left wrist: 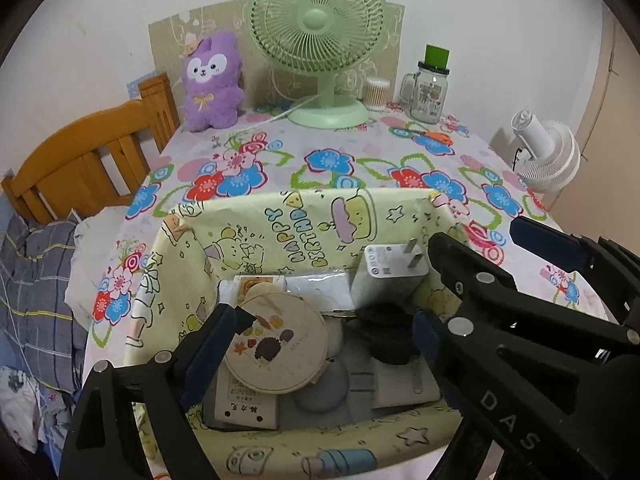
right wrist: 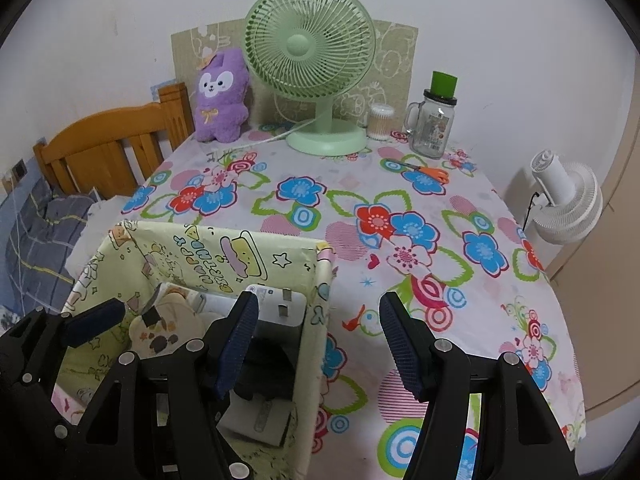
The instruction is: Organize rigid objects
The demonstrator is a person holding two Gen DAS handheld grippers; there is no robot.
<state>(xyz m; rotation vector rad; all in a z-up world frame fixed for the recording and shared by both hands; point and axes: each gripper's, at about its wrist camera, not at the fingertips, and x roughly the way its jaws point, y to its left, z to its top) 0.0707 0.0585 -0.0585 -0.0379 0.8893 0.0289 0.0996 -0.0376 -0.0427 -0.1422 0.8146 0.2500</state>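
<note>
A flower-print cloth covers the tabletop, which stands against a white wall with a wooden bed frame at its left edge. Near the front left corner sits the fabric-lined storage box (pale yellow, with cartoon birthday print). Inside lie a round hedgehog-print tin, a white plug adapter leaning on the box's right wall, a black object I cannot identify, and flat packets beneath. The left gripper hangs over the box with its jaws spread wide; the tin lies between them, one pad just beside its rim, though contact is unclear. The right gripper hovers at the box's right wall, jaws parted and empty, one finger over the box and the other over the cloth. Along the far edge stand a purple plush, a green desk fan, a cotton-swab tub and a glass mug jar; orange-handled scissors lie in front of the jar. A white fan stands beyond the right edge.
</note>
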